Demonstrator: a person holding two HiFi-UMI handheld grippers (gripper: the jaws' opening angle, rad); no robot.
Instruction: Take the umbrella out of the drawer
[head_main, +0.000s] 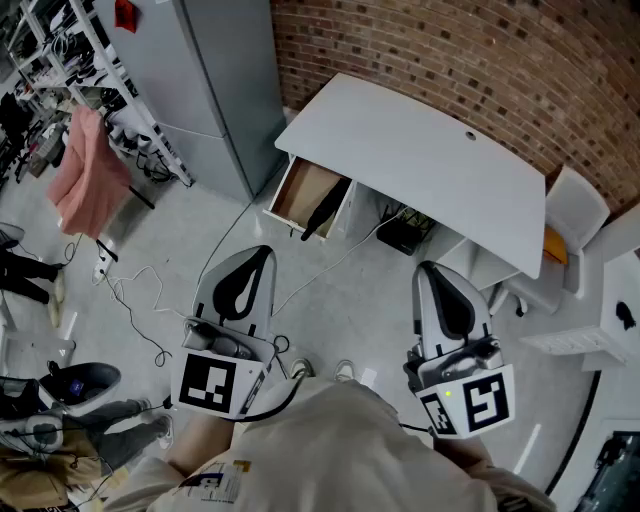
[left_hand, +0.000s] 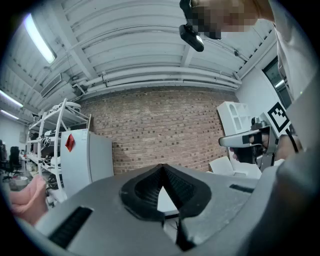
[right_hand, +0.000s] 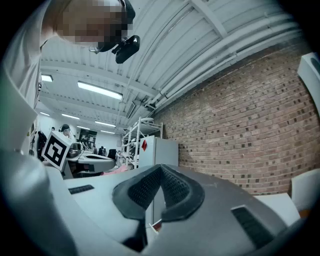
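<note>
A white desk (head_main: 420, 160) stands against a brick wall. Its wooden drawer (head_main: 298, 190) on the left side is pulled open. A black folded umbrella (head_main: 328, 208) lies inside, its end sticking out over the drawer's front edge. My left gripper (head_main: 264, 251) hovers over the floor well short of the drawer; its jaws (left_hand: 161, 167) are shut with nothing between them. Level with it to the right, my right gripper (head_main: 428, 268) is held in front of the desk, also shut and empty (right_hand: 161, 167). Neither touches the drawer or the umbrella.
A grey metal cabinet (head_main: 210, 80) stands left of the desk. A pink cloth (head_main: 88, 170) hangs on a rack at the far left. Cables (head_main: 140, 290) trail across the floor. A black box (head_main: 405, 235) sits under the desk, and a white chair (head_main: 575, 215) stands at its right.
</note>
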